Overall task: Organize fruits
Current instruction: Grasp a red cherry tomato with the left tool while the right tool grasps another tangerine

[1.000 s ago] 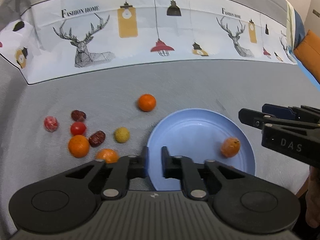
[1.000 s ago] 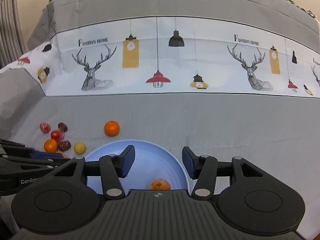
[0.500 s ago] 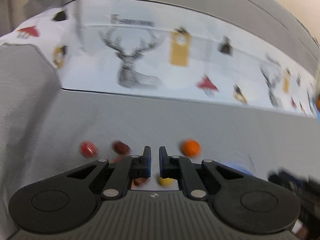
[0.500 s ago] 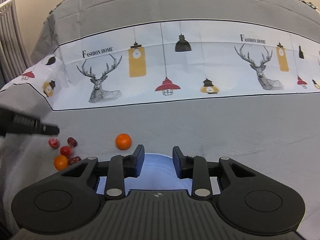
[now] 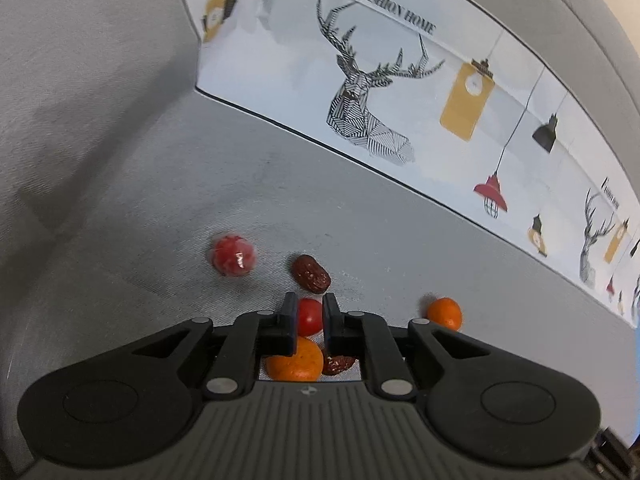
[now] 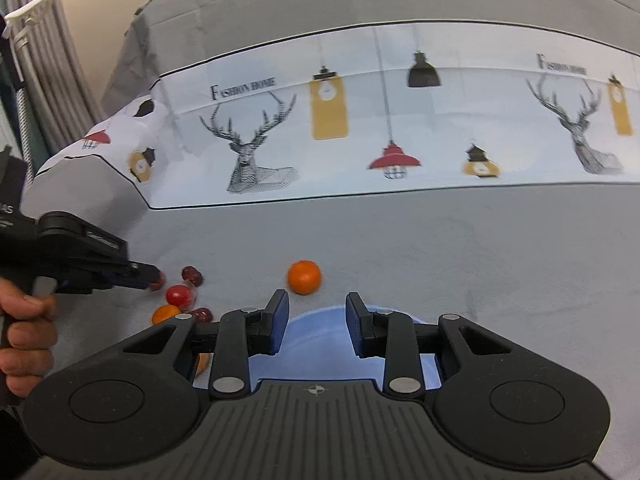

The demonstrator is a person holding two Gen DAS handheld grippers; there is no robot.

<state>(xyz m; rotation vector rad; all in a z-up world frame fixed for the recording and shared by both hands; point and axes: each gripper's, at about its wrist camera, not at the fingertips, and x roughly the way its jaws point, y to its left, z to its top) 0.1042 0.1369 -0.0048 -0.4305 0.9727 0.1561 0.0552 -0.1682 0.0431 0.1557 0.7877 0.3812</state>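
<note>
My left gripper [image 5: 310, 312] hovers over the fruit cluster on the grey cloth, its jaws opening from a narrow gap, pressing on nothing. A red cherry tomato [image 5: 310, 317] shows through that gap, with an orange [image 5: 296, 362] and a date [image 5: 338, 364] nearer me. Beyond lie another date [image 5: 310, 274] and a wrapped red ball [image 5: 233, 255]; a lone orange [image 5: 444, 312] sits to the right. My right gripper [image 6: 316, 312] stands over the blue plate [image 6: 320, 336], jaws apart and empty. In the right wrist view the left gripper [image 6: 150, 278] tips over the cluster beside the tomato [image 6: 179, 295].
A white band printed with deer and lamps [image 6: 360, 128] crosses the cloth behind the fruit. The table's left corner drops away near a grey curtain [image 6: 44, 80]. A person's hand [image 6: 24, 340] holds the left gripper at the left edge. Grey cloth stretches to the right.
The left gripper swung left from the plate to the fruit cluster, rolled, and parted its jaws slightly. The right gripper's jaws narrowed, and the plate's orange dropped out of its view.
</note>
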